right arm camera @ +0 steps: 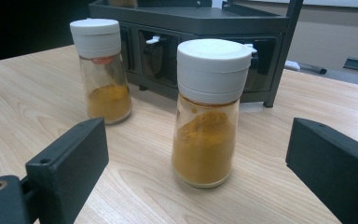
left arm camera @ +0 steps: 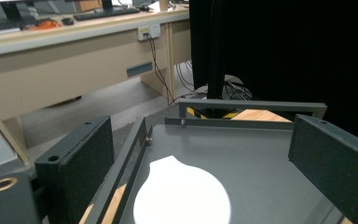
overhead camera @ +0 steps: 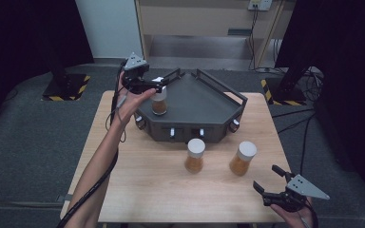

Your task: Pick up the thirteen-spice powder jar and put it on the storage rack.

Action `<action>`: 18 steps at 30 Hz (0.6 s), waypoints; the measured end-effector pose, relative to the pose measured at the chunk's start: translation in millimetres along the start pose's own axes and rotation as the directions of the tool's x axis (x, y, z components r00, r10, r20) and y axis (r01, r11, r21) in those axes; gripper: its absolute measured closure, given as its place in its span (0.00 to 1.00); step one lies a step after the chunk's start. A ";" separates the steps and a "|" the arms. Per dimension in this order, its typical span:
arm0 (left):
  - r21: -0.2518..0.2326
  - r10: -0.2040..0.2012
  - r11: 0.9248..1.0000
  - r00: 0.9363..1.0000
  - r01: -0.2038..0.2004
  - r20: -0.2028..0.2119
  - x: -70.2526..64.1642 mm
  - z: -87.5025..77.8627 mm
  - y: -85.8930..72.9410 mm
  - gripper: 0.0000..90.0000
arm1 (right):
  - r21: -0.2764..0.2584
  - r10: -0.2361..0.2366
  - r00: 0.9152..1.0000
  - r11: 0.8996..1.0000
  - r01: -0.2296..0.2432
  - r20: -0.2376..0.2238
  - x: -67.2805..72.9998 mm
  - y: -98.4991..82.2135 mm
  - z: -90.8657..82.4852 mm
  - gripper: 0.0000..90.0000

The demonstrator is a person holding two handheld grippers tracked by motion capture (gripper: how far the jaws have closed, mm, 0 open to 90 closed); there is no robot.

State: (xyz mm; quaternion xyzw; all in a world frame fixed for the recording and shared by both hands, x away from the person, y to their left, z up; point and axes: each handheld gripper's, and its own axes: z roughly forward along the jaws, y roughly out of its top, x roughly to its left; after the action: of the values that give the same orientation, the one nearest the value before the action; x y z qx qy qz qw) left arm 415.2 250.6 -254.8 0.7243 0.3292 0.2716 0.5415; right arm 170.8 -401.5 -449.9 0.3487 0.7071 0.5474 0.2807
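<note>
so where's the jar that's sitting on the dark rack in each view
high view: the jar on the rack stands upright at the rack's left corner, just under the left tool.
left gripper view: its white lid sits at bottom centre, seen from above between open jaws.
right gripper view: a sliver of it at the top edge, on the rack.
shared landmark: the dark rack.

left gripper [overhead camera: 160, 85]: black body, grey 3-corner top plate, black cable
right gripper [overhead camera: 269, 179]: same build
jaws: black rect. blocks w/ screw holes
arms: no sleeves
</note>
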 end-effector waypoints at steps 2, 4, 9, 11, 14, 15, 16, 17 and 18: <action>-0.005 0.005 1.000 1.000 -0.005 0.007 -0.6 -6.1 3.1 0.06 | 0.000 -0.001 1.000 1.000 0.001 0.000 0.1 0.0 0.0 0.06; -0.008 0.014 1.000 1.000 -0.014 0.013 -2.1 -13.5 6.5 0.05 | 0.000 -0.002 1.000 1.000 0.002 0.000 0.2 0.1 0.0 0.06; -0.006 0.033 0.999 0.999 -0.033 0.032 -5.1 -29.8 9.8 0.05 | 0.001 -0.001 1.000 1.000 0.001 0.001 0.4 0.4 -0.1 0.06; -0.003 0.033 0.999 0.999 -0.033 0.035 -6.9 -38.1 9.3 0.04 | 0.002 0.000 1.000 1.000 0.000 0.002 0.5 0.3 0.2 0.06; -0.014 0.033 0.999 0.999 -0.033 0.036 -8.2 -50.7 4.2 0.03 | 0.002 -0.002 1.000 1.000 0.002 0.002 0.8 0.4 0.2 0.06; -0.019 0.029 0.999 0.999 -0.028 0.038 -7.7 -54.8 1.6 0.03 | 0.002 -0.002 1.000 1.000 0.002 0.003 0.8 0.5 0.1 0.06; -0.022 0.021 1.000 0.999 -0.020 0.042 -7.2 -58.4 -0.9 0.03 | 0.002 -0.003 1.000 1.000 0.003 0.003 0.8 0.5 0.2 0.06; -0.021 0.020 1.000 0.999 -0.019 0.043 -6.9 -61.9 -2.7 0.03 | 0.003 -0.003 1.000 1.000 0.003 0.003 0.8 0.5 0.4 0.06; -0.019 0.024 1.000 0.999 -0.023 0.042 -6.6 -65.4 -4.2 0.03 | 0.004 -0.003 1.000 1.000 0.003 0.004 0.9 0.6 0.6 0.06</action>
State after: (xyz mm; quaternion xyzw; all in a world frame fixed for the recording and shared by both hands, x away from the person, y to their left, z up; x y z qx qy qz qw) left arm 361.2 286.0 -241.7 0.7285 0.3067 0.2657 0.5519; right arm 170.8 -400.4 -449.5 0.3493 0.7081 0.5450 0.2820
